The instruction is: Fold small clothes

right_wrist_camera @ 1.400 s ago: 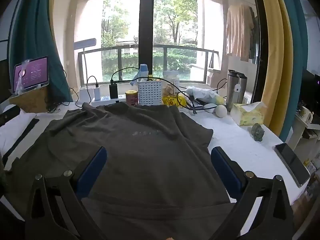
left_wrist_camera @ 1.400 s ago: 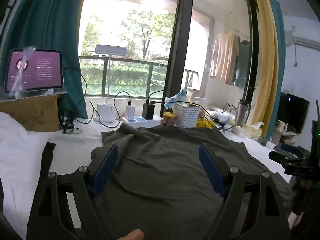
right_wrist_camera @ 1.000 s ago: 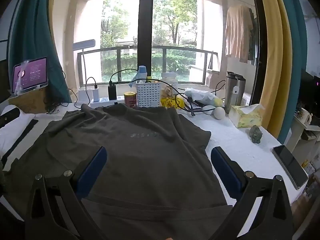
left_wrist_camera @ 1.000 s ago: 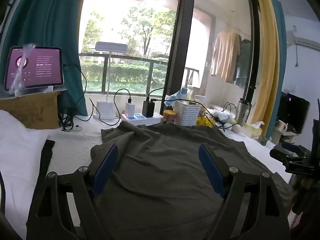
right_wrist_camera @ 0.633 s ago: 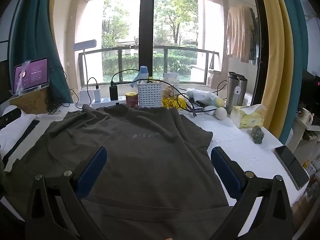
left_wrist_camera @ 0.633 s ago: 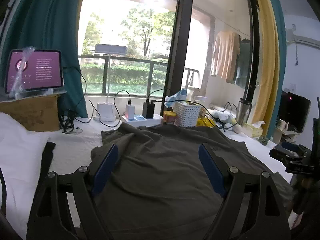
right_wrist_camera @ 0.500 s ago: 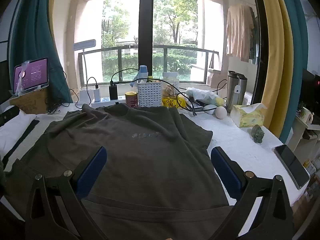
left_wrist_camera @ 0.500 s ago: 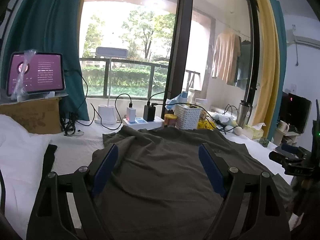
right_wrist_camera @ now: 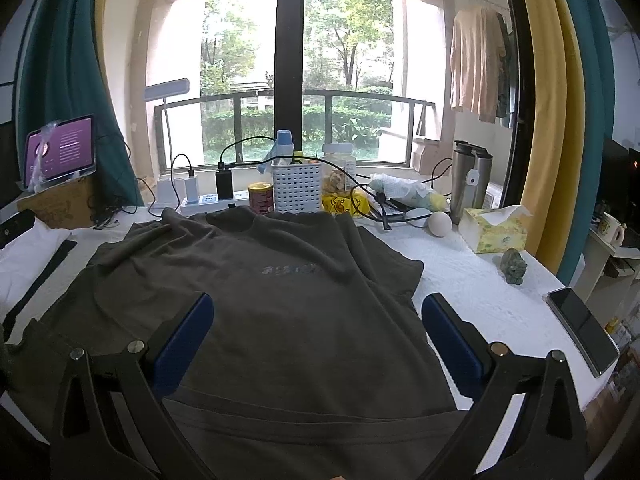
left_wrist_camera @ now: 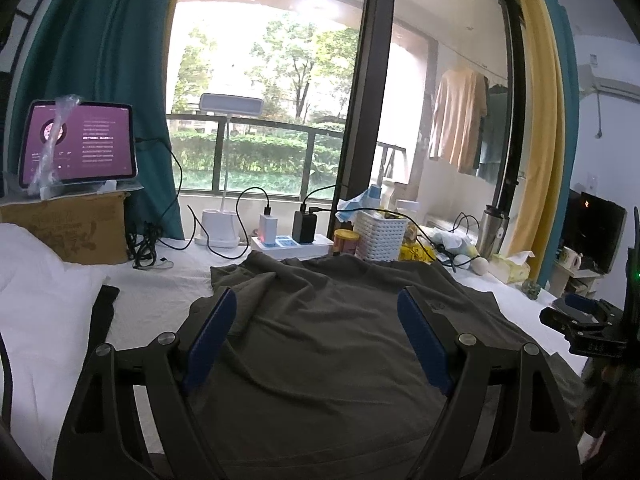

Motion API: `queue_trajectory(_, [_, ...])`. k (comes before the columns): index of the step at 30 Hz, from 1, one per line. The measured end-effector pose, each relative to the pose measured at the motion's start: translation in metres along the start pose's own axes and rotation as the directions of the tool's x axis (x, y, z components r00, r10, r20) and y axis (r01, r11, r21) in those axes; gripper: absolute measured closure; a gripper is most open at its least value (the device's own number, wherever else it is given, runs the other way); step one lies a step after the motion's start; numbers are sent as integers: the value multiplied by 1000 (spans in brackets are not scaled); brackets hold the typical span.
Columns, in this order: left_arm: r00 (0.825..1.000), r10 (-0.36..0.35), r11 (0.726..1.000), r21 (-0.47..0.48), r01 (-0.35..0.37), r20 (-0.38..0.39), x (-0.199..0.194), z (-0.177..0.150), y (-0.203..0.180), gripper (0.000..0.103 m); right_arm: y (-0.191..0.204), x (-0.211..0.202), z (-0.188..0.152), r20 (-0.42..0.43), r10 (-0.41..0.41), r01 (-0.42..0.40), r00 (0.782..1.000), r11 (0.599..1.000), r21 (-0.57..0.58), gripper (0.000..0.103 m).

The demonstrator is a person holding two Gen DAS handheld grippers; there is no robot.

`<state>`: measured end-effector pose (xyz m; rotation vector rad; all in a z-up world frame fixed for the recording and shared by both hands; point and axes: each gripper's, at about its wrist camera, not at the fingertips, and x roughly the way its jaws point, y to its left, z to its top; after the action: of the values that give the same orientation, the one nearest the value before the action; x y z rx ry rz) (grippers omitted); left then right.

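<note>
Left hand-held gripper point(left_wrist_camera: 316, 304) and right hand-held gripper point(right_wrist_camera: 316, 312) hover level, spread apart, over t-shirt point(right_wrist_camera: 288, 300).

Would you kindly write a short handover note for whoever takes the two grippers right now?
Left gripper: open, empty, hovering over the left half of the shirt.
Right gripper: open, empty, over the hem end.
The dark olive-grey cotton T-shirt lies spread flat, front up, on the white cloth-covered table, collar toward the window clutter; the right sleeve lies beside the body.
Done: shirt laid out.
Left: all folding; no fold is visible yet. The black smartphone lies near the table's right edge, clear of the shirt.
</note>
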<state>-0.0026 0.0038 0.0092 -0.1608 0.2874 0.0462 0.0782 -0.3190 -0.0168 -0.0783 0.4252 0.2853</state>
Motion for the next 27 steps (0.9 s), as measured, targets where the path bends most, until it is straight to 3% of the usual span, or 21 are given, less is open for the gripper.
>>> queue_trajectory(27, [1000, -13, 1000, 20, 13, -9, -1, -2, -5, 18, -6, -1, 0, -3, -1, 1, 1000, 1000, -2, 0])
